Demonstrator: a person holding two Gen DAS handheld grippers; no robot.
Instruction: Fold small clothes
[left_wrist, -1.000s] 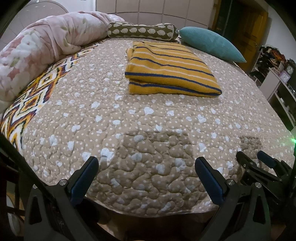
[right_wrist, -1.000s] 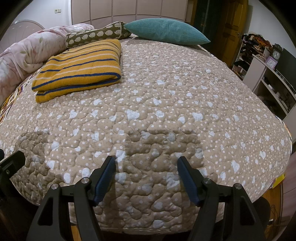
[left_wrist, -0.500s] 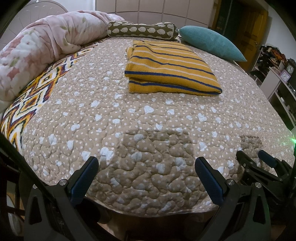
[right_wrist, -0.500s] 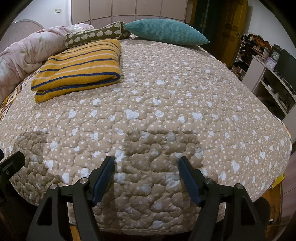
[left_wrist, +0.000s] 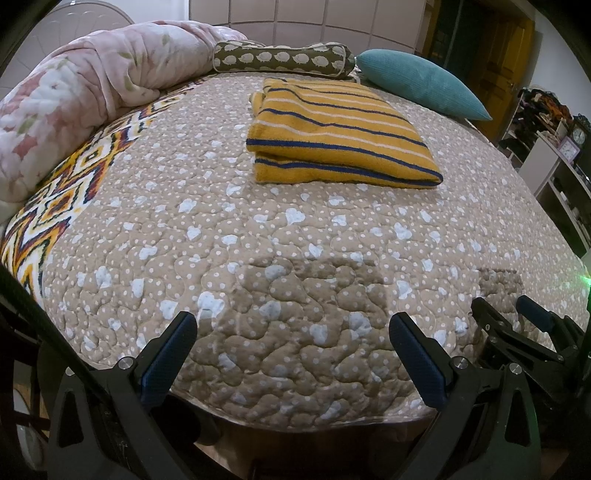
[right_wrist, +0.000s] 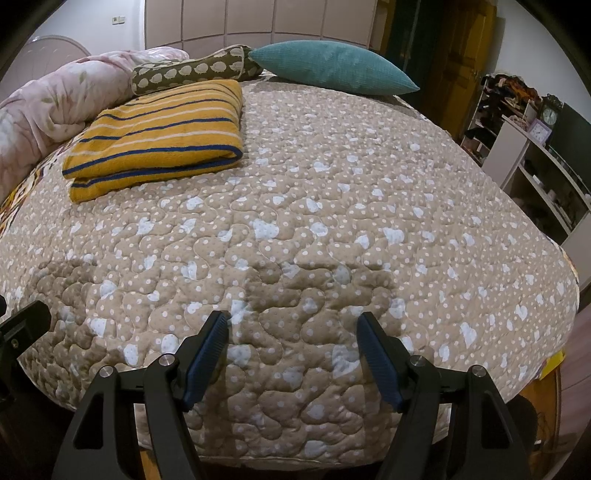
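Note:
A folded yellow garment with blue and white stripes (left_wrist: 332, 133) (right_wrist: 162, 133) lies flat on the far half of the bed. My left gripper (left_wrist: 291, 332) hovers over the near edge of the bed, well short of the garment, open with nothing between its blue pads. My right gripper (right_wrist: 291, 332) hangs beside it to the right, also open and empty, and shows at the lower right of the left wrist view (left_wrist: 517, 314). Both point down at the quilt.
A tan quilt with white dots and hearts (left_wrist: 258, 240) (right_wrist: 332, 221) covers the bed. A pink floral duvet (left_wrist: 74, 103), a hedgehog-print bolster (left_wrist: 280, 59) and a teal pillow (right_wrist: 332, 70) line the far side. Shelves (right_wrist: 535, 166) stand at the right.

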